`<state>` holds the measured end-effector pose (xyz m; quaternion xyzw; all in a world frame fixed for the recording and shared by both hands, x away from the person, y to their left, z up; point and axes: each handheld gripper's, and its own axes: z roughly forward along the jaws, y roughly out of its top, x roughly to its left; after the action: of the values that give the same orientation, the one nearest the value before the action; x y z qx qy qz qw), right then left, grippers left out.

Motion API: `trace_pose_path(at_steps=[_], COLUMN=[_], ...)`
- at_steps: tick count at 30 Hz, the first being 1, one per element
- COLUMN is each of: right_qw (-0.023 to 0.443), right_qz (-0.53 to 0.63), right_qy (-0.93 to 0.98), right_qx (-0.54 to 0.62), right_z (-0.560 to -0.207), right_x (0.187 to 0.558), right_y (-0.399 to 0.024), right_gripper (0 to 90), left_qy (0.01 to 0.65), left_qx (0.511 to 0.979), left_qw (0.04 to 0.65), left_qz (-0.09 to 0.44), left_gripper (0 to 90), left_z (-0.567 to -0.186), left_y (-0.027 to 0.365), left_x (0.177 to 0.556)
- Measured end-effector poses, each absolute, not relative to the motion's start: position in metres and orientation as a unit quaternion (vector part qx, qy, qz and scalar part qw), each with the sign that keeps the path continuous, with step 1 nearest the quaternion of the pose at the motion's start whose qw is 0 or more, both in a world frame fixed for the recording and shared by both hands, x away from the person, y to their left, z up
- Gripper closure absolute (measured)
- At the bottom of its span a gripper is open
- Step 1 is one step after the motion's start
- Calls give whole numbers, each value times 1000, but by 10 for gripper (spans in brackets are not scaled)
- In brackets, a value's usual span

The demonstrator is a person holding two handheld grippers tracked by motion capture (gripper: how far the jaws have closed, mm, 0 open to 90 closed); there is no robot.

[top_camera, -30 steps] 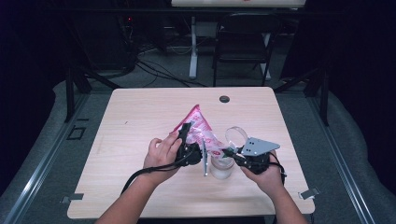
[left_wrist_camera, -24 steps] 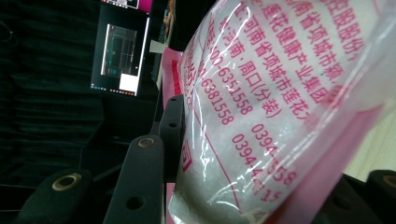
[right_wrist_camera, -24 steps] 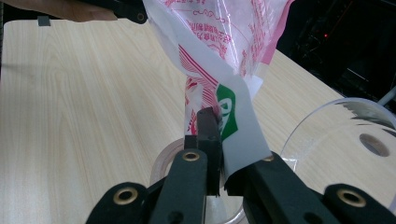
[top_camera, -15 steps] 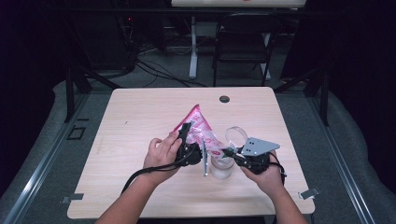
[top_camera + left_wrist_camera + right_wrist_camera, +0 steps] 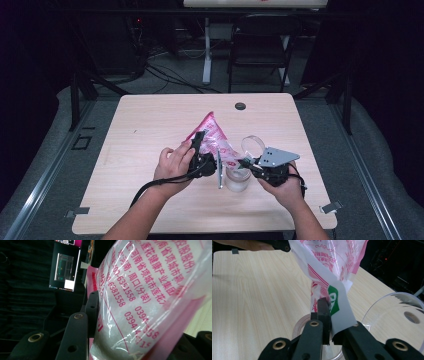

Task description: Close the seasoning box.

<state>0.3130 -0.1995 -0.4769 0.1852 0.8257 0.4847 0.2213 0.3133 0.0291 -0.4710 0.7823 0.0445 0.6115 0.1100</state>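
In the high view, a pink printed bag is held tilted over the pale wooden desk, its long axis running from an upper end at 11 o'clock down to a corner at 5 o'clock over a clear jar, whose lid lies at 1 o'clock of it; the left gripper is closed on the bag's body and the right gripper, the nearer to the jar, on the low corner, with a dark room and a chair behind. In the left gripper view, the bag is seen pressed between the fingers, bulging toward 1 o'clock. In the right gripper view, the fingers are shut on the bag's white and green corner directly above the jar's mouth, so any pouring is judged to turn on that corner pointing down into it.
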Motion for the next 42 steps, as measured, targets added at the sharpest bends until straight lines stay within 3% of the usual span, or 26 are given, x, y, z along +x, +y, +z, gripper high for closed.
trace_pose_path(at_steps=[42], right_qw=[222], right_qz=[482], right_qy=[826], right_qx=[188], right_z=[-477], right_x=[313], right_y=[-201], right_gripper=[883], left_qy=[41], left_qx=[779], left_qw=[113], left_qz=[615], left_gripper=[658], left_z=[-471], left_y=[27], left_x=[313])
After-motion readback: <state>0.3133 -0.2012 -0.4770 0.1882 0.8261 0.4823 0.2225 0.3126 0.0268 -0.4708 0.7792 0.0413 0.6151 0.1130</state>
